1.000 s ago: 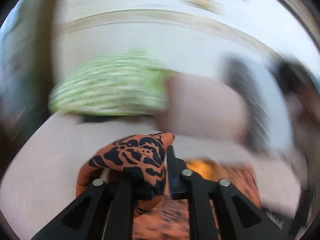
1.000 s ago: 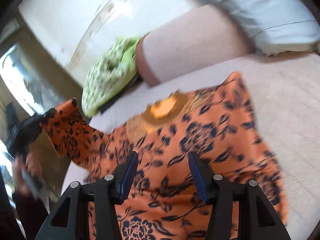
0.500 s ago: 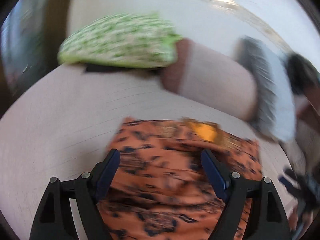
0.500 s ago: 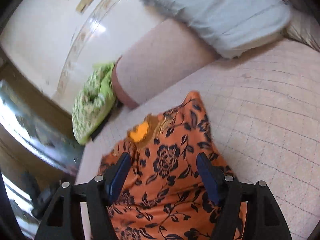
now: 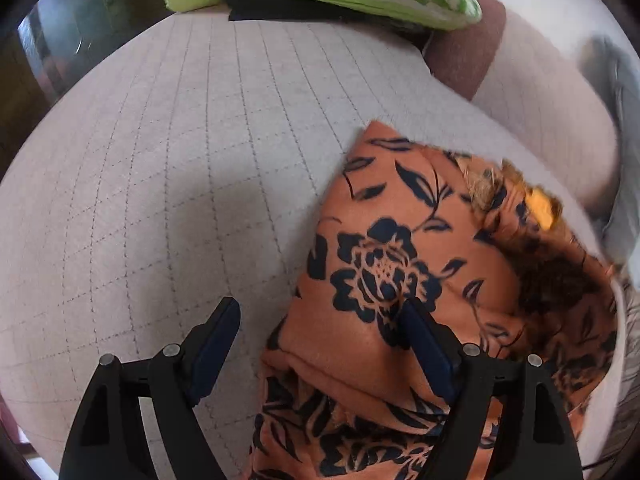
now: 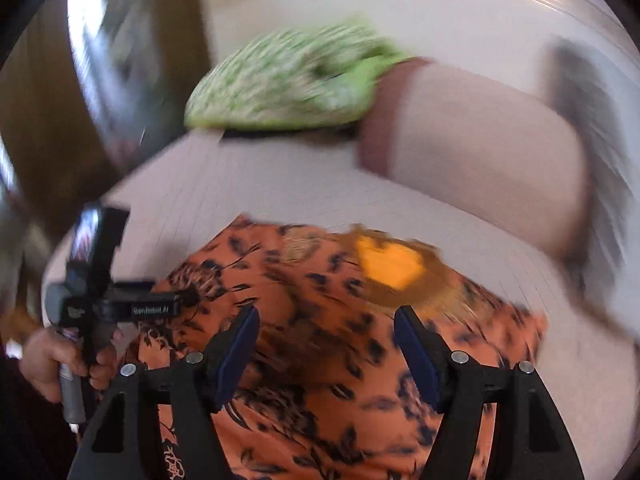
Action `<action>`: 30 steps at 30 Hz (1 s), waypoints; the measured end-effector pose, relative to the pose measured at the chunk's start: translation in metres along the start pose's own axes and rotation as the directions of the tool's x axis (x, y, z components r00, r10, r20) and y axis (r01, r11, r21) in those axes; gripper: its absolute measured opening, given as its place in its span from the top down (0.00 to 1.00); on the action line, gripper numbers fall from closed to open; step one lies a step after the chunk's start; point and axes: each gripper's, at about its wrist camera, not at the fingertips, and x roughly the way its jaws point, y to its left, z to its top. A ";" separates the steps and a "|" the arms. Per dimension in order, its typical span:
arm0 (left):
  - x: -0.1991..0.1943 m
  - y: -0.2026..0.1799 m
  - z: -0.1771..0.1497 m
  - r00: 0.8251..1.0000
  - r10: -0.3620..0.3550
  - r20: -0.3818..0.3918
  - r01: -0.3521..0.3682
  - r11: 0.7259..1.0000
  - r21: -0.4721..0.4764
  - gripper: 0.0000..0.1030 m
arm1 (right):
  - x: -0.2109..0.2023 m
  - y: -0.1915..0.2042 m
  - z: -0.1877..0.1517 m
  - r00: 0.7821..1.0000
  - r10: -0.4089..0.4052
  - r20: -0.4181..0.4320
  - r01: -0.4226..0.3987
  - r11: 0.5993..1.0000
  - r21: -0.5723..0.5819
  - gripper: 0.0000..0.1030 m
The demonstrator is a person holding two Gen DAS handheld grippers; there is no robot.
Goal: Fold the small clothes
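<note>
**Sleeve let go, fold laid in**

The left tool (image 5: 320,340), released, has dropped the sleeve it pinched a second ago; the orange floral garment (image 5: 400,280) lies folded on the bed (image 5: 160,160) at its 2 o'clock. The right tool (image 6: 326,344) hovers open above it. Right view is blurred; hem cut off.
</note>
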 end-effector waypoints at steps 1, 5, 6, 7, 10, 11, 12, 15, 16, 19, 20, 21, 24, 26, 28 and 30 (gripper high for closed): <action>-0.001 0.001 0.001 1.000 0.016 0.007 -0.016 1.000 0.003 0.19 | 0.012 0.011 0.011 1.000 -0.013 -0.028 0.012 0.999 -0.053 0.29; 0.000 0.009 0.003 1.000 0.008 -0.003 -0.008 1.000 -0.019 0.19 | 0.070 0.052 0.035 0.980 -0.125 -0.154 0.082 0.962 -0.260 0.29; 0.000 0.012 0.003 1.000 -0.001 -0.008 0.001 1.000 -0.026 0.19 | 0.086 0.057 0.036 0.970 -0.156 -0.188 0.095 0.950 -0.297 0.29; 0.000 0.014 0.003 1.000 -0.005 -0.011 0.004 1.000 -0.028 0.19 | 0.099 0.058 0.033 0.959 -0.181 -0.218 0.104 0.941 -0.322 0.29; 0.000 0.014 0.003 1.000 0.005 -0.005 -0.005 1.000 -0.006 0.19 | 0.128 0.053 0.026 0.927 -0.275 -0.255 0.177 0.920 -0.350 0.77; 0.000 0.011 0.003 1.000 0.010 -0.004 -0.010 1.000 -0.001 0.19 | 0.128 0.044 0.026 0.925 -0.266 -0.270 0.183 0.937 -0.297 0.85; 0.001 0.011 0.003 1.000 0.016 -0.004 -0.016 1.000 0.003 0.19 | 0.121 0.032 0.026 0.937 -0.233 -0.260 0.179 0.960 -0.215 0.86; 0.004 0.006 0.004 0.999 0.032 -0.002 -0.032 0.999 0.015 0.19 | 0.078 -0.010 0.017 0.968 -0.192 -0.159 0.193 0.981 -0.008 0.92; 0.003 0.005 0.004 0.999 0.038 0.002 -0.038 0.999 0.021 0.19 | 0.057 -0.030 0.008 0.978 -0.177 -0.114 0.187 0.980 0.075 0.92; 0.002 -0.004 0.002 0.998 0.062 0.014 -0.062 0.997 0.040 0.19 | 0.009 -0.092 -0.027 0.987 -0.153 -0.041 0.158 0.937 0.312 0.92; 0.001 -0.007 0.001 0.997 0.073 0.017 -0.074 0.996 0.049 0.19 | -0.007 -0.115 -0.046 0.989 -0.143 -0.025 0.141 0.907 0.397 0.92; 0.000 -0.010 -0.001 0.996 0.082 0.020 -0.083 0.995 0.055 0.19 | -0.022 -0.136 -0.069 0.994 -0.113 0.002 0.098 0.872 0.480 0.92; -0.006 -0.019 -0.004 0.992 0.119 0.039 -0.121 0.989 0.080 0.19 | -0.040 -0.174 -0.132 0.998 -0.062 -0.006 0.052 0.777 0.627 0.92; -0.009 -0.025 -0.005 0.987 0.147 0.060 -0.152 0.984 0.095 0.19 | -0.044 -0.188 -0.170 0.999 -0.036 -0.018 0.038 0.721 0.692 0.88; -0.014 -0.030 -0.007 0.981 0.172 0.085 -0.181 0.978 0.107 0.19 | -0.044 -0.202 -0.187 0.991 0.097 0.088 -0.129 0.613 0.780 0.88; -0.019 -0.035 -0.008 0.975 0.195 0.105 -0.207 0.972 0.109 0.19 | -0.035 -0.206 -0.181 0.963 0.199 0.179 -0.259 0.517 0.816 0.79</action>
